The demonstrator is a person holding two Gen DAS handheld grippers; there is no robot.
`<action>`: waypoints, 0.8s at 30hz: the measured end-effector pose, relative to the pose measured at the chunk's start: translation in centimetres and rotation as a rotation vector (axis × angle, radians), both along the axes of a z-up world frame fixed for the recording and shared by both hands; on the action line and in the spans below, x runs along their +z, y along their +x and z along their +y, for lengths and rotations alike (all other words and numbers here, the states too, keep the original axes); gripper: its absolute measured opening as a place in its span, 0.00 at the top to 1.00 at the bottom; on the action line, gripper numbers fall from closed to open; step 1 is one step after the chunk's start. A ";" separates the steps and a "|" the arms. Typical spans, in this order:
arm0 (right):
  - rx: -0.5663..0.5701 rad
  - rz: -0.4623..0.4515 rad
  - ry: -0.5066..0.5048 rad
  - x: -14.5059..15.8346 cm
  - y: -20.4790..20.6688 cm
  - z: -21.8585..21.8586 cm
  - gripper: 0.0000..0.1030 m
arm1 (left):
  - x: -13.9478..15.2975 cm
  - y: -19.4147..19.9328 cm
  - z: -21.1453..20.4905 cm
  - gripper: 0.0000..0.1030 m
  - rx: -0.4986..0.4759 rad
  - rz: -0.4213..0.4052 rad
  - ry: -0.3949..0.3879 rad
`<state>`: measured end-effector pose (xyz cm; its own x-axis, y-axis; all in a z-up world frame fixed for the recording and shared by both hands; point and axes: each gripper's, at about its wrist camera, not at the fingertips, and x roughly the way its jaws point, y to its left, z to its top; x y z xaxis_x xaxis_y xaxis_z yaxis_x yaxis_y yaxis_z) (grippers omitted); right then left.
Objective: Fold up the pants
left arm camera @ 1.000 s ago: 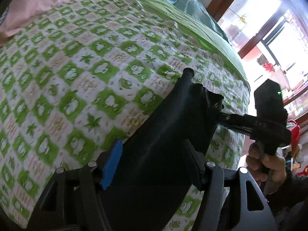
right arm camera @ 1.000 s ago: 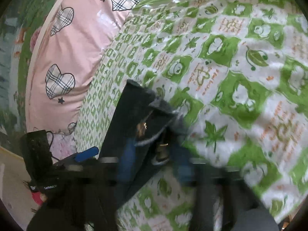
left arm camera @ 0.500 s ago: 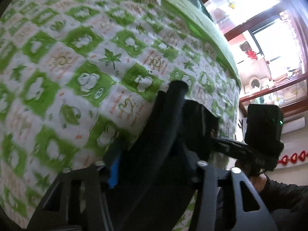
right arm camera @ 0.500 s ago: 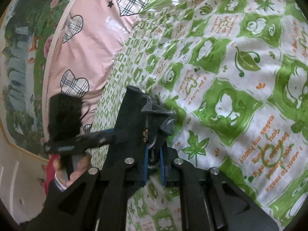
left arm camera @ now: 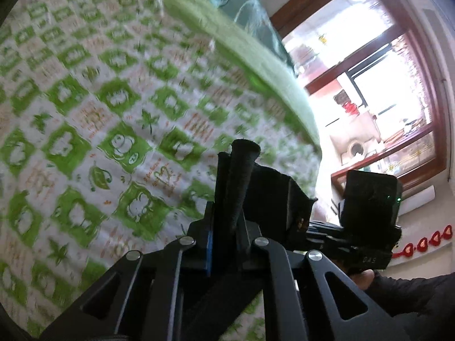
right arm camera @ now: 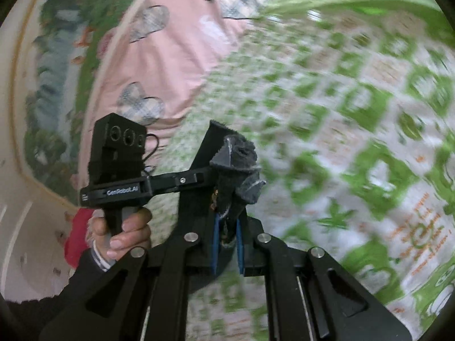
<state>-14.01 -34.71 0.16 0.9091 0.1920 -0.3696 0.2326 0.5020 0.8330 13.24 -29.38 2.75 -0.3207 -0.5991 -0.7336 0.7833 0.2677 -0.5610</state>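
Note:
The black pants (left arm camera: pixel 267 193) hang lifted above the bed, stretched between both grippers. My left gripper (left arm camera: pixel 224 227) is shut on one corner of the pants, which sticks up as a rolled dark edge between the jaws. My right gripper (right arm camera: pixel 227 244) is shut on the other corner of the pants (right arm camera: pixel 236 167), bunched grey-black cloth with a small brass button. Each gripper shows in the other's view, the right one (left arm camera: pixel 366 227) at right, the left one (right arm camera: pixel 119 170) at left.
The bed (left arm camera: pixel 85 113) carries a green-and-white patterned sheet (right arm camera: pixel 369 142) below the pants. A pink pillow with plaid hearts (right arm camera: pixel 176 45) lies at the head. A green blanket (left arm camera: pixel 227 34) lies along the far edge, by a bright window (left arm camera: pixel 384 65).
Both grippers have risen and turned, lifting the pants clear of the sheet. The left jaws have closed tighter on the cloth. Both views are blurred by motion.

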 end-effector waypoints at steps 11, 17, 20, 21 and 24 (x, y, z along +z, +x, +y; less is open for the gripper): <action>0.284 -0.110 -0.113 5.2 4.9 6.1 0.89 | 5.2 -1.7 9.7 0.91 0.111 -0.069 -0.132; 0.397 -0.076 -0.118 3.9 7.6 8.9 0.89 | 3.6 -1.4 15.0 0.91 0.216 -0.058 -0.127; 0.441 -0.045 -0.120 2.9 8.9 10.3 0.89 | 2.1 -1.2 17.1 0.91 0.267 -0.045 -0.113; 0.453 -0.036 -0.123 2.6 9.3 10.8 0.89 | 1.7 -1.1 18.0 0.91 0.282 -0.041 -0.109; 0.486 -0.010 -0.131 1.6 10.5 12.0 0.89 | 0.5 -0.9 19.7 0.91 0.323 -0.028 -0.100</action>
<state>-3.51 -22.73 1.73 0.7298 0.5468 -0.4104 -0.0620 0.6508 0.7568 12.35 -9.67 3.28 -0.0836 -0.7357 -0.6722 0.6825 0.4493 -0.5765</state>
